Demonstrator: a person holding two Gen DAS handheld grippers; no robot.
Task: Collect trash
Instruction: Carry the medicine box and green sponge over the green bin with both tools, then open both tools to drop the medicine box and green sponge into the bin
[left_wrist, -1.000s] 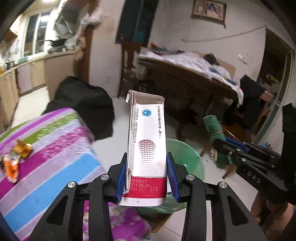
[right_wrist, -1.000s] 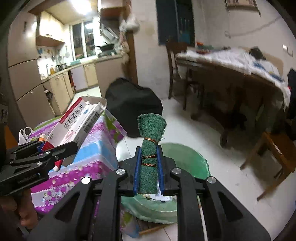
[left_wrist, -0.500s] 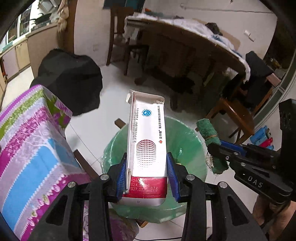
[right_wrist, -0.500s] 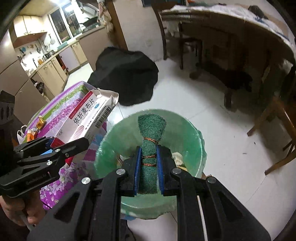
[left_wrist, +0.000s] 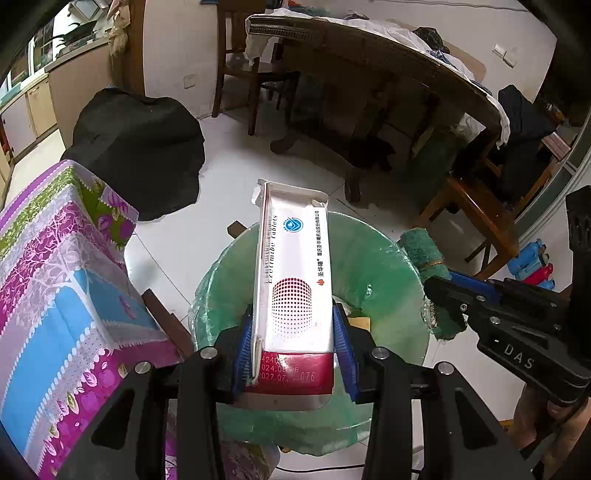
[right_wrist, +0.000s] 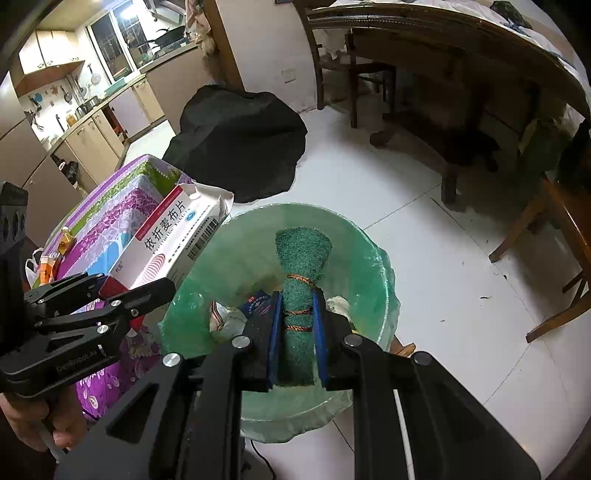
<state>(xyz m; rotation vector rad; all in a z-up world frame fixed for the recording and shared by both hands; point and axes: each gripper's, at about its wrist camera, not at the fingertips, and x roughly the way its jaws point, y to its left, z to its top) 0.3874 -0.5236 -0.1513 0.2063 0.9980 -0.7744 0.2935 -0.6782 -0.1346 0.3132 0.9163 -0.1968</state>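
Grippers are both tilting steeply down over the green-lined trash bin (right_wrist: 373, 258): the left gripper (left_wrist: 293, 354) is pinching a white-and-red tablet box (left_wrist: 293, 280), the right gripper (right_wrist: 297, 332) is clamping a rolled green scouring pad (right_wrist: 301, 280) bound with cord. Printed on the box are "tablets" and Chinese characters, with "2027.07" on its red end, while the right gripper's body is showing "DAS".

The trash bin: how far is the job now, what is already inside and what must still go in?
Done: the green-lined bin already holds some scraps at its bottom. In hand: the left gripper is shut on a medicine box, and the right gripper is shut on a rolled green scouring pad, both above the bin. Left: release both, then fetch the wrappers from the striped tablecloth.
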